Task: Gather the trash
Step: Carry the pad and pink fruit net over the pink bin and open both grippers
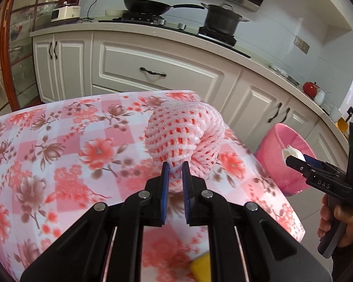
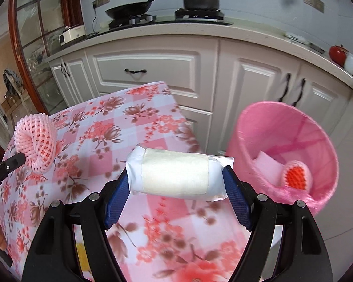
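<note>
While both loads hung above the table [image 1: 58,155], I carried trash.
Left gripper [image 1: 175,167] pinched soft, light foam net [image 1: 186,136] by its edge; right gripper [image 2: 176,176] clamped squashy white packet [image 2: 176,176] endwise.

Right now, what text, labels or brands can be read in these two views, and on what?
"DAS": white letters on the black right gripper, left wrist view.
Partial white letters on the left gripper at the right view's edge: cut off, unreadable.
White packet: no legible print.

foam net [image 1: 186,136] pink | tablecloth [image 1: 66,145] pink-white floral check | bin [image 2: 291,141] pink
</note>
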